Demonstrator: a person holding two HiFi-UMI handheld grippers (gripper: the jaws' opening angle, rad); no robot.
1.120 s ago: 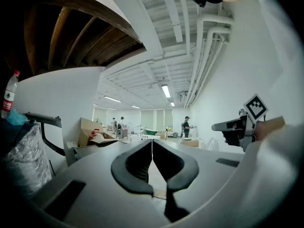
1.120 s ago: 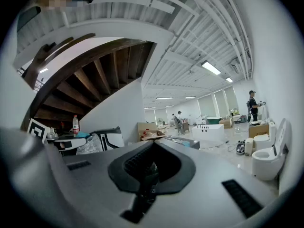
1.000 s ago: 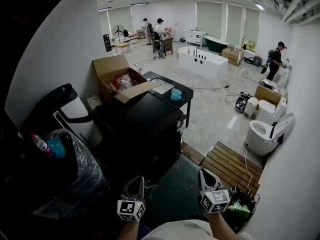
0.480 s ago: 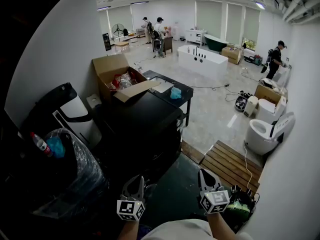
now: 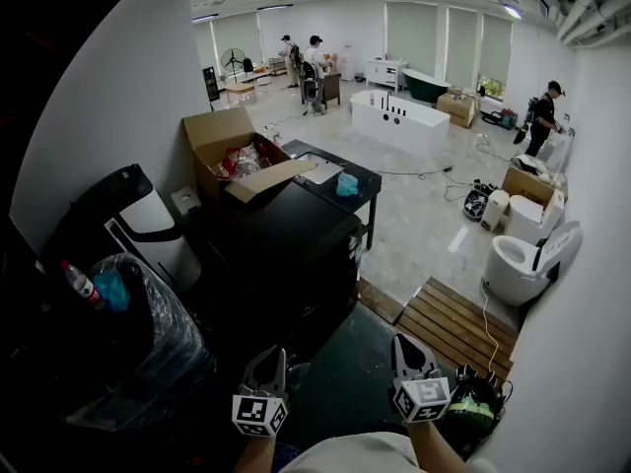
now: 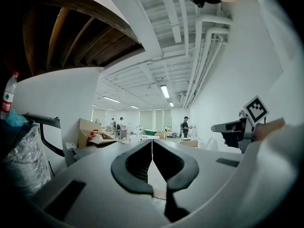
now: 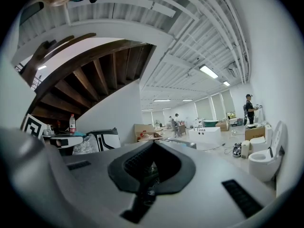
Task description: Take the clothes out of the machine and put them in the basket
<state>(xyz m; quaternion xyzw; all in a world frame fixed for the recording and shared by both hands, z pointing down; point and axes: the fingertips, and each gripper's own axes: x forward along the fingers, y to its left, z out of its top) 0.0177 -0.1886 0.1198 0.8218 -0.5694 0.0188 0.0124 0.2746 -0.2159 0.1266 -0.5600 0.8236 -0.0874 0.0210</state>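
A black box-shaped machine (image 5: 281, 249) stands in front of me in the head view, its front dark and hard to read. No clothes show in any view. My left gripper (image 5: 266, 361) hovers low at the bottom, short of the machine, pointing level with its jaws shut and nothing between them (image 6: 152, 148). My right gripper (image 5: 405, 348) hangs beside it to the right, over the dark floor, also shut and empty (image 7: 153, 151). The right gripper's marker cube (image 6: 256, 109) shows at the right of the left gripper view.
A bin lined with clear plastic (image 5: 148, 338), with a bottle (image 5: 79, 284) on it, stands at my left by the wall. An open cardboard box (image 5: 237, 156) and a small black table (image 5: 330, 180) sit behind the machine. A wooden platform (image 5: 458, 328), a toilet (image 5: 523, 259) and several people lie farther off.
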